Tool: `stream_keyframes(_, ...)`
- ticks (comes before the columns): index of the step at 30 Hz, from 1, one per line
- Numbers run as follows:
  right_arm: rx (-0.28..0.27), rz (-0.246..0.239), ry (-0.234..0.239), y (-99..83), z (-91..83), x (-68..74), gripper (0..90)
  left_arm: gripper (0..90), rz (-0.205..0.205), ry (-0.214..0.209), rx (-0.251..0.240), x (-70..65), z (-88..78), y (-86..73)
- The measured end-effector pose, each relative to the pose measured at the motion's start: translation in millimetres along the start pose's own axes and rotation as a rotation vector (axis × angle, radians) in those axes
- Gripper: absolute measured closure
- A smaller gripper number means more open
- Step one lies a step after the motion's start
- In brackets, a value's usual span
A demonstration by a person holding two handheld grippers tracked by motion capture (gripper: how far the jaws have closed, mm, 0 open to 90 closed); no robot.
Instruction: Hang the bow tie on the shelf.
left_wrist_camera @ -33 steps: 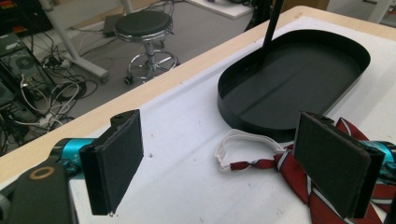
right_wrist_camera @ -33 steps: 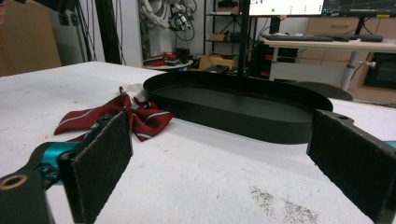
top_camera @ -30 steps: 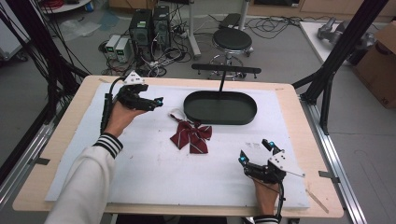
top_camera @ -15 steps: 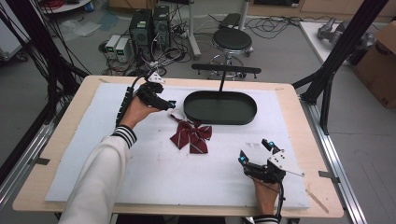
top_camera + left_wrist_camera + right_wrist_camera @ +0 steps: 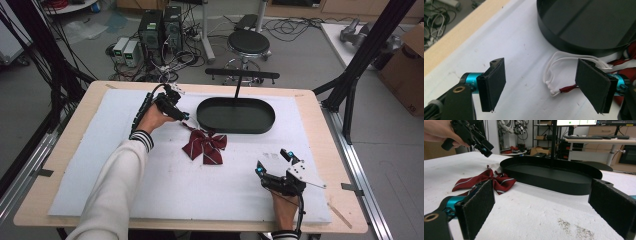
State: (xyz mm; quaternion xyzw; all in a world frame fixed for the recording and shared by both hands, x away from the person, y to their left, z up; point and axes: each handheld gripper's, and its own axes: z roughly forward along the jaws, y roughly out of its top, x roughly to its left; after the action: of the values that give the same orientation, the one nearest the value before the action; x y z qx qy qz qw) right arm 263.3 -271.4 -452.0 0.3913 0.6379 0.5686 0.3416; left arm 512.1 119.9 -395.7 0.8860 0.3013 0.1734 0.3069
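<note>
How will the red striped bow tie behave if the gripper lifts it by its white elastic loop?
The bow tie looks like soft fabric lying flat, so it will probably hang and droop. The thin white elastic loop may stretch or slip between the open left gripper pads. It seems light, unlikely to resist.

No text, label, brand, number or sign can be read on anything here. The monitor [image 5: 576,122] far behind the table in the right gripper view shows only a strip of bright dots and blurred marks, too small to make out. The cardboard box [image 5: 406,65] at the right edge of the high view carries a faint dark mark that cannot be read either.
</note>
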Motion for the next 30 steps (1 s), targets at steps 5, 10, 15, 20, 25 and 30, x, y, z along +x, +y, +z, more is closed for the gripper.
stream_keyframes(5, 0.001, 0.013, 0.001, -0.1, -0.5, -0.2, 5.9, 27.3, 0.029, -0.026, 0.064, -4.4, 10.8, 7.8)
stream_keyframes(10, -0.002, 0.009, 0.0, 0.0, -0.3, -0.5, 5.9, 30.5, 0.063, -0.023, 0.138, -7.1, 19.7, 15.3)
stream_keyframes(15, 0.0, 0.011, 0.001, -0.1, -0.4, -0.2, 5.9, 34.6, 0.041, -0.017, 0.187, -5.5, 24.3, 14.0)
stream_keyframes(20, -0.004, -0.001, -0.003, -0.2, -0.3, -0.2, 5.9, 44.7, 0.039, -0.021, 0.205, -4.4, 27.2, 13.8)
stream_keyframes(25, -0.003, 0.009, -0.005, -0.2, -0.6, 0.2, 5.9, 48.4, 0.041, -0.028, 0.241, -5.8, 32.5, 16.7)
stream_keyframes(30, -0.006, 0.014, -0.007, -0.3, -0.7, -0.8, 5.9, 54.9, 0.024, -0.048, 0.248, -5.0, 34.5, 16.6)
